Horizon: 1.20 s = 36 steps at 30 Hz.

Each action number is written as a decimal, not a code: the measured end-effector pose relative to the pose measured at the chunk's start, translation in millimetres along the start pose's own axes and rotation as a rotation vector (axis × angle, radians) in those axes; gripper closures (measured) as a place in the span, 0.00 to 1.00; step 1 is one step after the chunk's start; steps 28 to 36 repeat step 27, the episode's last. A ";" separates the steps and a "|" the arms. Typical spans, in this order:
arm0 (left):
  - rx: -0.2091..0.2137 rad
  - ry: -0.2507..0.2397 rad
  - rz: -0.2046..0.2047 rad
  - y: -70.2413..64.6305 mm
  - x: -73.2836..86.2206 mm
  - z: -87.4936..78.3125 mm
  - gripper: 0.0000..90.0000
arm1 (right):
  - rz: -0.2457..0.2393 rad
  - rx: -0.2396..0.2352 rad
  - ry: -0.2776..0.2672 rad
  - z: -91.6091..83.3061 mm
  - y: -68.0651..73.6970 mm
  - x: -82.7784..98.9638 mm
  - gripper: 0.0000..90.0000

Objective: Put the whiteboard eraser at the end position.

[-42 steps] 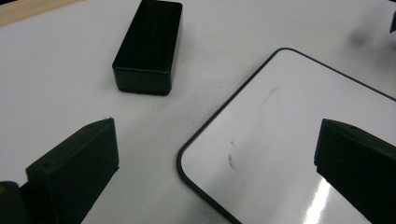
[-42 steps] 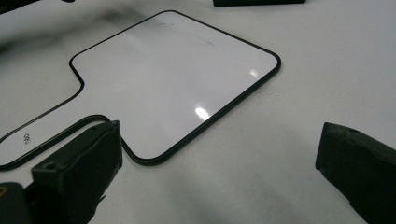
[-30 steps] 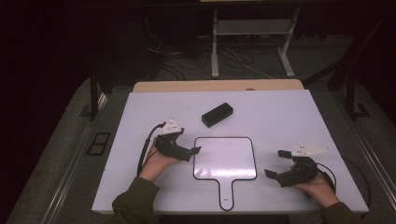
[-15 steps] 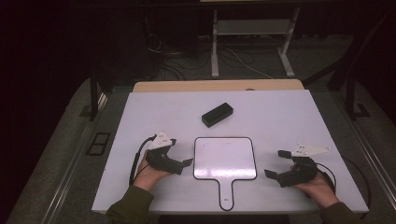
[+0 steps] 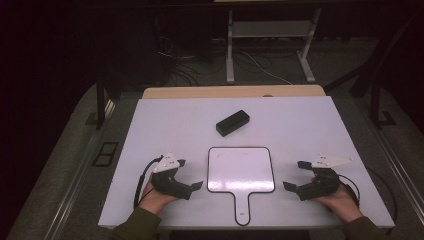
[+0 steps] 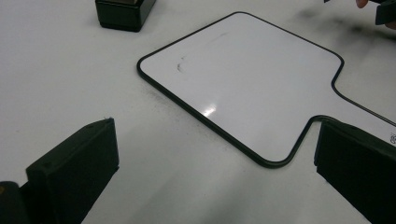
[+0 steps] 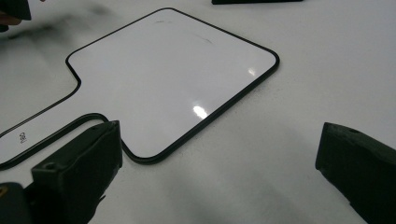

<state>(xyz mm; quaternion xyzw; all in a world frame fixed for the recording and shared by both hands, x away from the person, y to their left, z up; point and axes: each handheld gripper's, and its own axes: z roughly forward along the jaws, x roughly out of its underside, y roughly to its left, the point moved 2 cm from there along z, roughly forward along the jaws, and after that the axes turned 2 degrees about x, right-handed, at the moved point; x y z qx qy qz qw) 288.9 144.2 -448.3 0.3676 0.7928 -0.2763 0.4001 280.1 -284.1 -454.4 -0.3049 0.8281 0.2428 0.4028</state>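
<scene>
Whiteboard paddle flat near-centre on white surface, black eraser block beyond it, left hand-held gripper and right hand-held gripper flanking it, jaws spread, dark room, cables on floor.

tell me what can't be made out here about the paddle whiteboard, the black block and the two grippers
- Paddle whiteboard: the small print on its handle is too small to read in the high view, and cut by the edge in both gripper views.
- Black block: cut off by the top edge in the left gripper view, so its top is hidden.
- Faint marks on the board: too smudged to read.
- Left gripper and right gripper: the person's hands cover their rear parts.
</scene>
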 end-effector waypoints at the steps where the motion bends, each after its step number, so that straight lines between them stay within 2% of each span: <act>1: -0.001 0.006 0.005 -0.9 0.6 0.1 0.00 | 0.000 0.001 0.000 0.0 0.0 0.0 0.00; 12: 0.002 0.049 0.022 -5.5 4.7 3.8 0.00 | 0.002 0.004 0.002 0.0 0.5 0.2 0.00; 19: -0.001 0.048 0.010 -5.7 5.0 4.3 0.00 | 0.000 0.005 0.003 0.1 0.3 0.3 0.00; 36: 0.000 0.054 0.020 -5.8 4.7 4.9 0.00 | 0.000 0.004 0.003 0.2 0.6 0.4 0.00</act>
